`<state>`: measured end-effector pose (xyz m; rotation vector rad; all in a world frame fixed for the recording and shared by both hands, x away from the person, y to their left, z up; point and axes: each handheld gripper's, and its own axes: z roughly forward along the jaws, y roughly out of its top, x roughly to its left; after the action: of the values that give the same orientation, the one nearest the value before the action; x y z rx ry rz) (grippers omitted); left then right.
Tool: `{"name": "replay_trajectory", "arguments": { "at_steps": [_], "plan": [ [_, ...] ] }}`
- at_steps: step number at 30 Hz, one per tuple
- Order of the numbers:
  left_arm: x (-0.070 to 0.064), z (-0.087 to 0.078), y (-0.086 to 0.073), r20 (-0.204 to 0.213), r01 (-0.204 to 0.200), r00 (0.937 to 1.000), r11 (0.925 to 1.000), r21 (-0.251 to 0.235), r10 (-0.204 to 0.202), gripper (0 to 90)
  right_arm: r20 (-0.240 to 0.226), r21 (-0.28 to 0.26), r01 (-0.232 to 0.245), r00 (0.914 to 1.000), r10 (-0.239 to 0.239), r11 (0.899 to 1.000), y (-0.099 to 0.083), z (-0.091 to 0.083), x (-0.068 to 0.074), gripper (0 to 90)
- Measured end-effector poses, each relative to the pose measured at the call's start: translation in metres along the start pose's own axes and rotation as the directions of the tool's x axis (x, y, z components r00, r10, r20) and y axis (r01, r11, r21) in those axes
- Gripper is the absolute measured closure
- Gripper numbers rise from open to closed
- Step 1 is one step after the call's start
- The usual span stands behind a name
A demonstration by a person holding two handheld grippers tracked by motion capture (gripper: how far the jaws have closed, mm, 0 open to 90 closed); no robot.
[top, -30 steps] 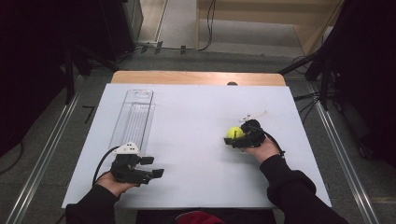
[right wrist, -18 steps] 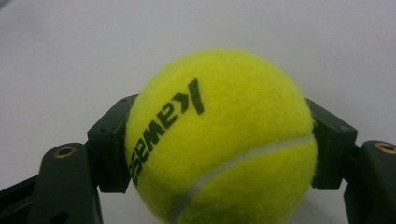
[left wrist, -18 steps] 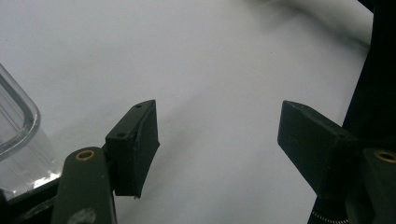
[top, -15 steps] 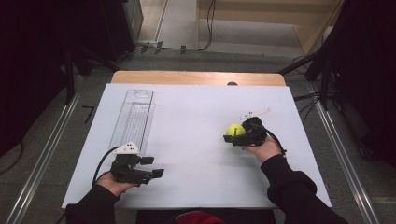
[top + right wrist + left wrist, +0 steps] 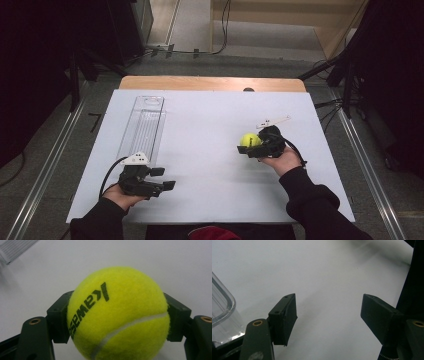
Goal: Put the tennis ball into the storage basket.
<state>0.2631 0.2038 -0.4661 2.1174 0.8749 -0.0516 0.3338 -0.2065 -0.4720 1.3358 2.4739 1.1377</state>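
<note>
Yellow tennis ball (image 5: 248,140) clamped in right hand-held gripper (image 5: 254,146), bare white table (image 5: 210,130) around; left hand-held gripper (image 5: 167,178) agape.

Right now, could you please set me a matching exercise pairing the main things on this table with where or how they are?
Things:
1. tennis ball
2. clear container
3. left gripper
4. right gripper

States:
A. lying along the table's left side
B. open, nothing between its jaws
C. yellow, clamped between two jaws
D. shut around something

Pairs: 1-C, 2-A, 3-B, 4-D

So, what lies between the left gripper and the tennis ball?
Nothing: in the high view, bare white table separates the left gripper from the tennis ball.
</note>
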Motion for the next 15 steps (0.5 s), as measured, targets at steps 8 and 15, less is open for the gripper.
{"name": "replay_trajectory", "arguments": {
  "at_steps": [8, 15],
  "plan": [
    [0.0, 0.0, 0.0, -0.003, -0.002, 1.0, 1.0, -0.002, 0.002, 29.7, -0.013, 0.01, 0.021, 0.9997, -0.02, 1.0, 0.001, 0.003, 0.008, 23.3],
    [0.0, 0.0, 0.0, -0.002, -0.001, 1.0, 1.0, -0.006, 0.001, 29.7, -0.04, 0.018, 0.036, 0.9985, -0.036, 0.999, 0.002, 0.006, 0.016, 23.3]
  ]
}}
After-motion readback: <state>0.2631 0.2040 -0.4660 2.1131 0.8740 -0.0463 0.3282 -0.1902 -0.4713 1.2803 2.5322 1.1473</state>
